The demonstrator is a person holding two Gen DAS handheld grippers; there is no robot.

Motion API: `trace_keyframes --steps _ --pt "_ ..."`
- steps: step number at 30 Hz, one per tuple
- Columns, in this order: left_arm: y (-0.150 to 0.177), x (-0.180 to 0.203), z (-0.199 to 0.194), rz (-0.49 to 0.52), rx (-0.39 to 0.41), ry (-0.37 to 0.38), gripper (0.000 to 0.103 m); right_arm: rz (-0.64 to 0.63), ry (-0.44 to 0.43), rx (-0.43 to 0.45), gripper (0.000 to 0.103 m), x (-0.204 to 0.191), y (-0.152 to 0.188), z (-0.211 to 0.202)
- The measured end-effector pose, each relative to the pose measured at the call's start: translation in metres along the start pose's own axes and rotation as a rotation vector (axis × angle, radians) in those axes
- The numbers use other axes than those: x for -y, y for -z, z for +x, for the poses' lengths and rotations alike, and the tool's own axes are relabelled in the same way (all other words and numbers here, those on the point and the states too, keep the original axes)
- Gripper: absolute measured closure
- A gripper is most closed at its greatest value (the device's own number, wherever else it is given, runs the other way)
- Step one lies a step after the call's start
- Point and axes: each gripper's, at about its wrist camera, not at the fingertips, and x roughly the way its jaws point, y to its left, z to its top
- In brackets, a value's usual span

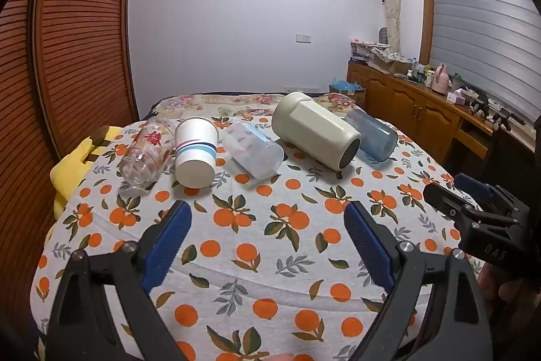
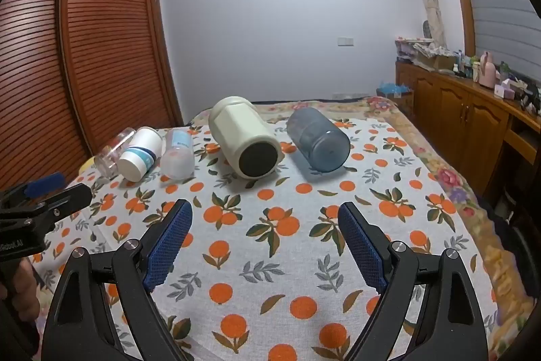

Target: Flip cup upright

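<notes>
Several cups lie on their sides in a row on the orange-print cloth (image 1: 270, 259): a clear glass with a red print (image 1: 145, 154), a white paper cup with blue stripes (image 1: 195, 151), a frosted plastic cup (image 1: 253, 149), a large cream mug (image 1: 316, 131) and a blue translucent cup (image 1: 375, 137). In the right wrist view they show as the glass (image 2: 113, 153), paper cup (image 2: 140, 154), frosted cup (image 2: 177, 154), cream mug (image 2: 245, 137) and blue cup (image 2: 318, 141). My left gripper (image 1: 267, 219) is open and empty, short of the row. My right gripper (image 2: 265, 219) is open and empty too.
A slatted wooden wardrobe (image 1: 74, 56) stands at the left. A wooden cabinet (image 1: 422, 110) with clutter runs along the right wall. A yellow cloth (image 1: 67, 171) lies at the left table edge. The other gripper shows at the right (image 1: 473, 215) and at the left (image 2: 37, 202).
</notes>
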Motion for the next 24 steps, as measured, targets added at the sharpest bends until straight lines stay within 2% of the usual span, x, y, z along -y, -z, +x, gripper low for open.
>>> trace_keyframes --steps 24 --pt "-0.003 -0.0008 -0.0055 0.021 0.005 -0.007 0.011 0.002 -0.002 0.007 0.013 0.0009 0.0006 0.0"
